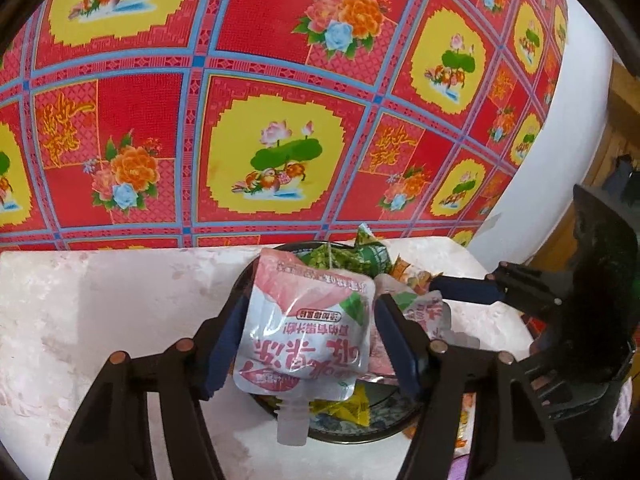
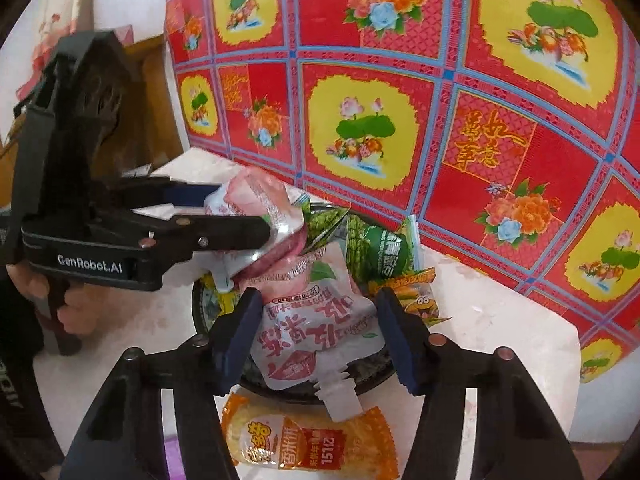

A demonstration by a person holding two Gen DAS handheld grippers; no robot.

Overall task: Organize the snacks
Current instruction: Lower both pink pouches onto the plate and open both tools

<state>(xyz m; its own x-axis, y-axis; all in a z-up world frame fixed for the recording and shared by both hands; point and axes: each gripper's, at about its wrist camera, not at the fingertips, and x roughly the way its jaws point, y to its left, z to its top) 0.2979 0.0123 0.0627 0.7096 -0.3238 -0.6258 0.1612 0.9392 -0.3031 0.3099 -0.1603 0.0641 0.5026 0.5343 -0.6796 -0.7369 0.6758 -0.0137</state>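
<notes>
Most of the snacks already sit heaped in the dark round bowl (image 2: pixel 372 380) on the pale marbled table (image 1: pixel 100 300), so the sorting looks well along, though not finished. The left gripper (image 1: pixel 308 340) holds a pink jelly pouch (image 1: pixel 308 332) by its sides, spout hanging down over the bowl, its pads pressed on the pouch. The right gripper (image 2: pixel 316 336) has its jaws at middle width around a second pink jelly pouch (image 2: pixel 316 332) that lies on the pile; the pads stand at its edges, and I cannot tell whether they truly pinch it. Left to do, by my reading: one orange rice-cracker packet (image 2: pixel 308 444) lies on the table just outside the bowl. Counted: two pink jelly pouches, one green pea packet (image 2: pixel 376 248), one small corn-print packet (image 2: pixel 420 300), one orange rice-cracker packet, and some yellow wrappers (image 1: pixel 348 404) half buried, number unclear.
</notes>
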